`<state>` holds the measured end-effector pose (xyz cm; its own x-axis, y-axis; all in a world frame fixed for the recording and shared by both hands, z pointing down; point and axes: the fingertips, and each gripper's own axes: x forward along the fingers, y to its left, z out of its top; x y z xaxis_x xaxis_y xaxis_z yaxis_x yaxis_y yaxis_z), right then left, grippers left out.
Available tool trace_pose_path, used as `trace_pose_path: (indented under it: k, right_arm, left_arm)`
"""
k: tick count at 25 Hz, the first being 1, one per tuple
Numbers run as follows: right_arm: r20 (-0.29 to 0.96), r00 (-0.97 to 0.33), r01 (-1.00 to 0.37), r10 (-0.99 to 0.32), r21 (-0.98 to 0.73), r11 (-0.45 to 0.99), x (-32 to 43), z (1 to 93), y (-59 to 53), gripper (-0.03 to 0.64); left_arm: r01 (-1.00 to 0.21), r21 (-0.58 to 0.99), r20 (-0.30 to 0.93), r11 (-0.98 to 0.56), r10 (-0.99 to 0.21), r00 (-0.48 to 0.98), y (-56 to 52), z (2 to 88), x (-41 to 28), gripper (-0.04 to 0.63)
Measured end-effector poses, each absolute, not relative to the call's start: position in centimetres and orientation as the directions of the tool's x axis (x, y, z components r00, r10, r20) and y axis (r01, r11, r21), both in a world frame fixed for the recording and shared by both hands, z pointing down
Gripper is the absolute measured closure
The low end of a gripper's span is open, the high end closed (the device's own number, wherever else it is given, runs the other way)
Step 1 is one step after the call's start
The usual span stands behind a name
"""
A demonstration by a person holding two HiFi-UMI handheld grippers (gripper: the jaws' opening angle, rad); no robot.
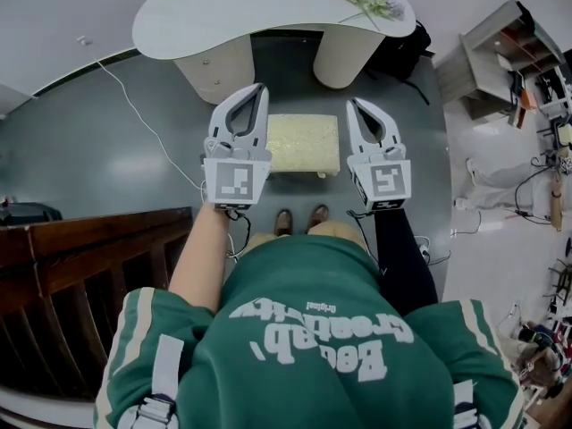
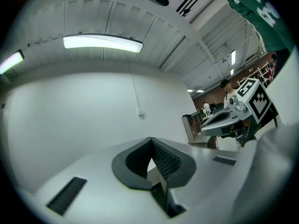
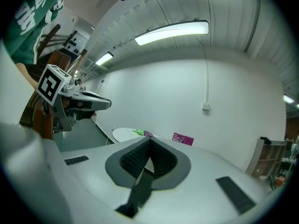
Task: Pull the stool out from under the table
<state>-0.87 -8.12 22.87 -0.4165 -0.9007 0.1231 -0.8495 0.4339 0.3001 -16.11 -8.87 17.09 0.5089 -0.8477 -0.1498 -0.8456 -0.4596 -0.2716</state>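
The stool (image 1: 304,144), a low one with a pale yellow cushion, stands on the grey floor just in front of the white table (image 1: 223,16) and its two pedestals. I hold both grippers up in the air above it, one on each side. My left gripper (image 1: 260,88) hangs over the stool's left edge with its jaws shut and nothing between them. My right gripper (image 1: 354,104) hangs over the right edge, also shut and empty. In the left gripper view the left gripper (image 2: 150,140) points at a white wall. The right gripper (image 3: 149,141) points toward the table (image 3: 125,133).
A dark wooden railing (image 1: 80,266) stands at the left. A shelf unit (image 1: 500,56) and cluttered gear fill the right side. A white cable (image 1: 143,119) runs across the floor left of the table. My shoes (image 1: 301,220) are just behind the stool.
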Motion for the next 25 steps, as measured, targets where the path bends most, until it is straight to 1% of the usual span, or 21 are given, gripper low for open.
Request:
trace_pose_path:
  k: [12,16,20,25]
  right_arm:
    - [0.131,-0.39,-0.856,-0.911,0.314,0.411,-0.2,22.3,-8.7,0.611]
    - [0.13,-0.377,-0.862,-0.917,0.314,0.398,0.2,22.2,-8.8,0.611]
    - [0.138,-0.379,-0.86,-0.915,0.312,0.403,0.1,22.4,-9.0,0.611]
    - [0.093,-0.393,-0.867,-0.915,0.295,0.402,-0.2,22.1,-9.1,0.611]
  left_arm:
    - [-0.852,-0.254,-0.141,-0.457,-0.854,0.5,-9.9,17.3,-15.7,0.581]
    - [-0.855,-0.24,-0.115,-0.46,-0.861,0.495,-10.0,17.8,-15.8,0.581]
    - [-0.852,-0.252,-0.138,-0.459,-0.855,0.5,-10.3,17.4,-15.7,0.581]
    - [-0.861,-0.23,-0.093,-0.454,-0.87,0.484,-10.5,18.0,-16.0,0.581]
